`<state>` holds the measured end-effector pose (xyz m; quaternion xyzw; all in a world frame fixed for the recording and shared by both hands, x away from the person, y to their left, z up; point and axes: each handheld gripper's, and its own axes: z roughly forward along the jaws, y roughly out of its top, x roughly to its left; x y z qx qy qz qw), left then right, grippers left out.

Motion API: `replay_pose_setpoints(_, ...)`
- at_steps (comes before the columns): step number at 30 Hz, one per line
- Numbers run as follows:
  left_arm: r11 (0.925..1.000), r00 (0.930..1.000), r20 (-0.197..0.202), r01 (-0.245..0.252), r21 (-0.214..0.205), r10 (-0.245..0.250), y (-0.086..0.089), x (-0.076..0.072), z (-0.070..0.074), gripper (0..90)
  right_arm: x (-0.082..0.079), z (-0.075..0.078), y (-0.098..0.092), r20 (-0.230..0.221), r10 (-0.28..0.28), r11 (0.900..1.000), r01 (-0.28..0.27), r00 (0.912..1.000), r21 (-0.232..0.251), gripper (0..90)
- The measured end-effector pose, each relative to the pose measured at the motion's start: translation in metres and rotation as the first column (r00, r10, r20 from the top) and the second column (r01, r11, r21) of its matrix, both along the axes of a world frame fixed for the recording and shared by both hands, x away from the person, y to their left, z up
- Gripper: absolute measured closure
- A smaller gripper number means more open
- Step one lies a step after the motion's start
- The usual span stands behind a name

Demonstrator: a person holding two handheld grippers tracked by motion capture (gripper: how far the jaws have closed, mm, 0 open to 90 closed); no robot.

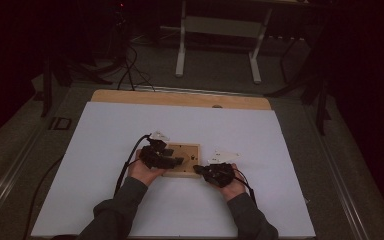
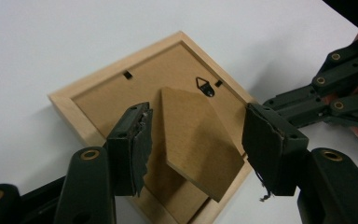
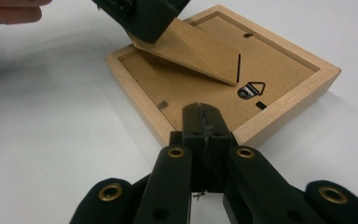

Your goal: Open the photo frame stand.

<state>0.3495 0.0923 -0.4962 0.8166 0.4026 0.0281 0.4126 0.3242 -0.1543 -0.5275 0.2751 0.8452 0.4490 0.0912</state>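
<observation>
Clenched right gripper (image 3: 204, 122) is pinning the light, stiff picture frame (image 3: 279, 112) at six o'clock; released left gripper (image 2: 193, 140) is straddling its thin easel flap (image 2: 196, 140), best pinched at the edges

No text, label, brand, number or sign can be read on anything in these views.

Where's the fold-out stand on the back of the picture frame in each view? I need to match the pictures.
High view: stand, centre, under the left hand-held gripper.
Left gripper view: centre, raised, between open jaws.
Right gripper view: upper centre.
Shared landmark: metal hanger on the picture frame.
</observation>
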Motion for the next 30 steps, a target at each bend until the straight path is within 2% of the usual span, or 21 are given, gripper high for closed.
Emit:
replay_pose_setpoints(7, 0.9998, 0.9983, -0.058, 0.012, -0.013, -0.013, -0.002, 0.004, -0.007, 43.9, 0.0, 0.0, 0.0, 0.001, 0.001, 1.0, -0.001, 1.0, 0.0, 90.0)
replay_pose_setpoints(18, 0.9989, 0.9945, -0.105, 0.007, -0.047, -0.012, -0.002, 0.01, -0.013, 49.8, 0.0, 0.0, 0.0, 0.003, 0.003, 1.0, -0.003, 1.0, -0.002, 90.0)
replay_pose_setpoints(21, 0.9984, 0.9929, -0.119, 0.003, -0.057, -0.01, -0.001, 0.011, -0.013, 49.7, 0.0, 0.0, 0.0, 0.003, 0.004, 1.0, -0.004, 1.0, -0.003, 90.0)
replay_pose_setpoints(25, 0.9976, 0.9879, -0.151, 0.026, -0.064, -0.035, 0.0, 0.012, -0.015, 47.9, 0.0, 0.0, 0.0, 0.004, 0.004, 1.0, -0.004, 1.0, -0.002, 90.0)
replay_pose_setpoints(30, 0.9979, 0.9879, -0.15, 0.028, -0.059, -0.036, -0.002, 0.012, -0.015, 49.1, 0.0, 0.0, 0.0, 0.006, 0.002, 1.0, -0.002, 1.0, -0.005, 90.0)
